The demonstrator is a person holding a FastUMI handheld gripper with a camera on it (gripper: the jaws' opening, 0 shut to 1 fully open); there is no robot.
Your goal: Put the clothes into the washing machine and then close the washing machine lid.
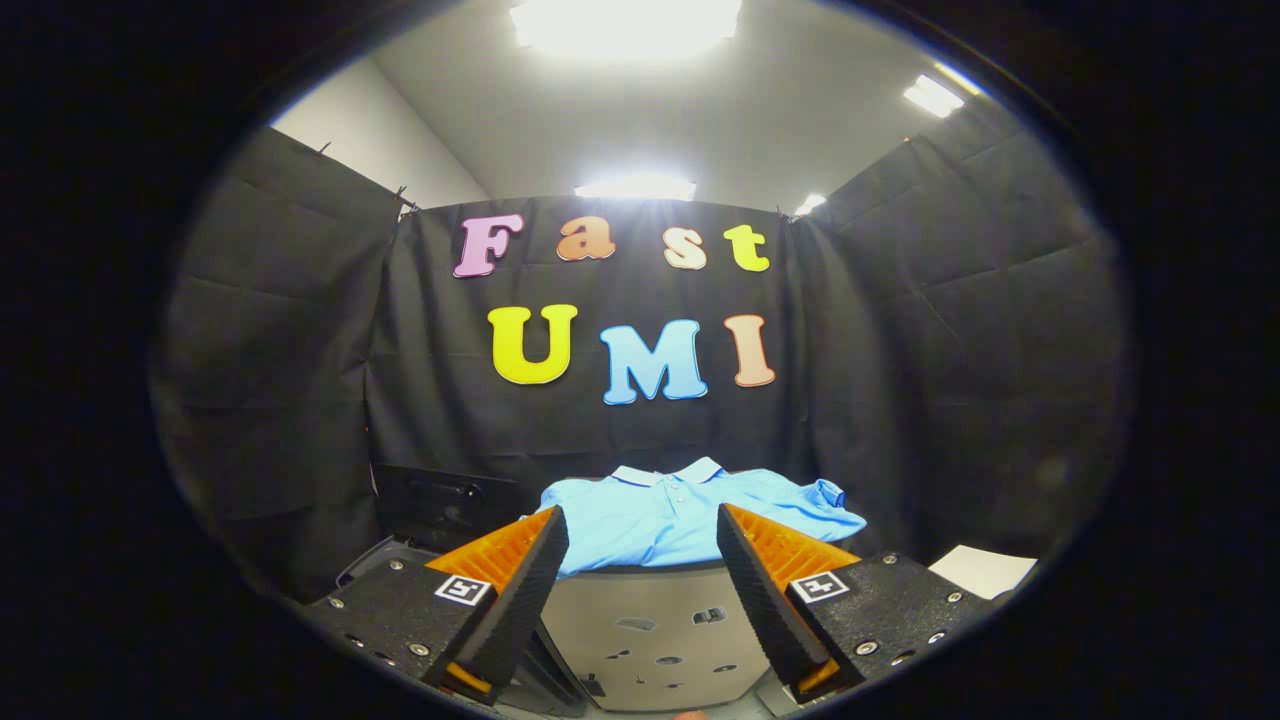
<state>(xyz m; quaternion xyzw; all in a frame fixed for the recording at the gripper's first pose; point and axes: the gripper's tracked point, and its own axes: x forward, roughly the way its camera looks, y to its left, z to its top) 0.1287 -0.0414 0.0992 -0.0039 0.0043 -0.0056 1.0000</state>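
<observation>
Approaching the shirt, before any grasp.
The gripper (642, 560) is holding its fingers apart at lower centre; the blue polo shirt (690, 515) is lying just beyond them, above the washing machine drum (650, 630); closing in comes next.

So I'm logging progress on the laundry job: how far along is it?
Barely begun. Done: the lid already looks raised behind the open drum. In hand: nothing; the gripper is open, its fingers either side of the drum opening, with the blue shirt lying just beyond them at the drum's far rim. Left: grip the shirt, drop it into the drum, then close the lid.
</observation>
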